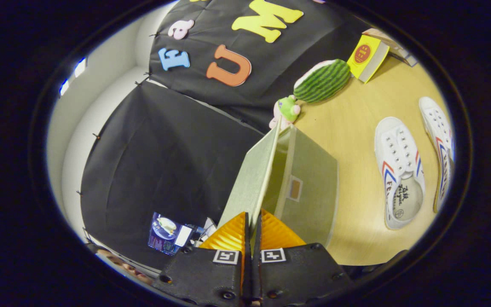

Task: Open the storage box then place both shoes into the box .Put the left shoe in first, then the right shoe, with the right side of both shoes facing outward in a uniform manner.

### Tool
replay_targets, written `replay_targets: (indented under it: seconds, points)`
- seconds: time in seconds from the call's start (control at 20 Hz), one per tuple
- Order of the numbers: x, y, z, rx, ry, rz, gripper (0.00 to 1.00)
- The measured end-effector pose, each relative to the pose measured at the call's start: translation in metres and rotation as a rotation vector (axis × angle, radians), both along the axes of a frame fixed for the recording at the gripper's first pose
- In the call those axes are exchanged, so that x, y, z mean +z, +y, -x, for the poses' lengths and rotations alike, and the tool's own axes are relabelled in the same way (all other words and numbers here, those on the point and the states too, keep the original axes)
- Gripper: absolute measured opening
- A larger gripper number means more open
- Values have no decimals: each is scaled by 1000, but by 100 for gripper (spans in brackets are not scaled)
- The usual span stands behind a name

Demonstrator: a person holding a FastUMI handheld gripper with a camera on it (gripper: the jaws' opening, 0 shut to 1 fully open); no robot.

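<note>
The hand-held gripper (252,221) has its two fingers drawn together on the thin edge of the lid (252,177) of the storage box (309,187), one finger pressing on each face of the panel, so the lid is clamped between them. The lid is lifted away from the top of the box and stands as a flat pale green panel with a cream trimmed edge, running from the fingers away toward the far end of the box. The storage box itself is a pale green fabric-covered box sitting on the light wooden tabletop (356,128), just ahead of the fingers, with a small brown label patch (295,188) on the face turned toward the shoes. Beside the box, apart from it on the tabletop, lie two white canvas shoes with red and blue stripes on their sides, roughly parallel to each other: the nearer shoe (399,170) rests with its opening and dark printed insole showing, and the farther shoe (439,145) lies beyond it, close by but not touching. Past the far end of the box, a plush toy shaped like a watermelon slice (322,80) and a smaller green and pink plush toy (287,110) sit against the black cloth wall. Near them a yellow book (367,55) stands tilted on the tabletop.
</note>
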State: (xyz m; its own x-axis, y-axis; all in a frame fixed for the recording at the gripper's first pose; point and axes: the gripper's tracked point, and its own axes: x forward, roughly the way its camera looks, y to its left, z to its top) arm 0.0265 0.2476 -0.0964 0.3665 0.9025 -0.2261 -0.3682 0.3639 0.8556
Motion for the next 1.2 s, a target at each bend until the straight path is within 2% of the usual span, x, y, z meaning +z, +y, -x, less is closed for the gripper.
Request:
replay_targets:
  seconds: [0.25,0.65,1.0,1.2]
  points:
    - [51,24,6,14,-74,-13,6]
    - [114,103,26,99,-201,77,5]
    - [129,183,50,193,-322,208,8]
    - [125,226,60,244,-366,256,16]
